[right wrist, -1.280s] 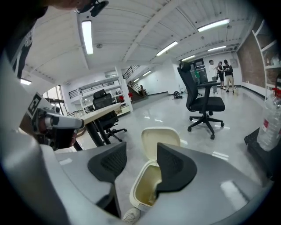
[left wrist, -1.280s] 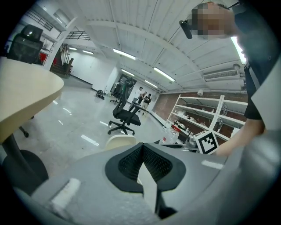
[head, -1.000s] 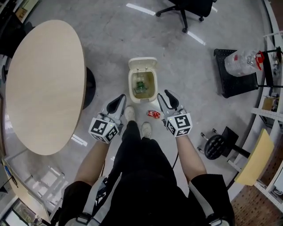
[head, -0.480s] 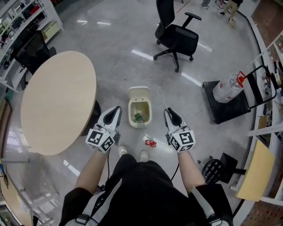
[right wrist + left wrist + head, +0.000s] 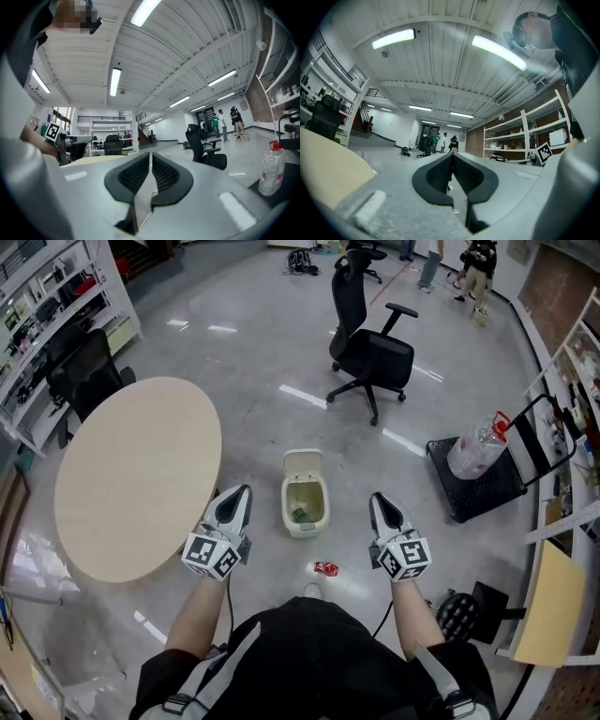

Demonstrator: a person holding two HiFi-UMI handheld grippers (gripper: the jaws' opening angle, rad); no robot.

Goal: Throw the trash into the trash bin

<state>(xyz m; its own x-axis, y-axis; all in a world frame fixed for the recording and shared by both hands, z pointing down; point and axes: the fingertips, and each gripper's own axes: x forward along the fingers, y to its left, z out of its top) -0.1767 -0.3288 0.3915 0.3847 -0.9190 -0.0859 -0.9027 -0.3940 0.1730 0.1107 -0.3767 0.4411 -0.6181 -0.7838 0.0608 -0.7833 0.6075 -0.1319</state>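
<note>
A cream trash bin stands on the floor with its lid up and green trash inside. A crumpled red piece of trash lies on the floor just in front of the bin, to its right. Both grippers are held level, high above the floor, on either side of the bin. My left gripper is shut and holds nothing. The jaws of my right gripper are closing, almost together, with nothing between them.
A round beige table is at the left. A black office chair stands beyond the bin. A black cart with a large water bottle is at the right, near shelving. People stand far off.
Both grippers have risen and spread apart, and the head view has lifted, so the bin and red trash look farther away. The right jaws have come together.
</note>
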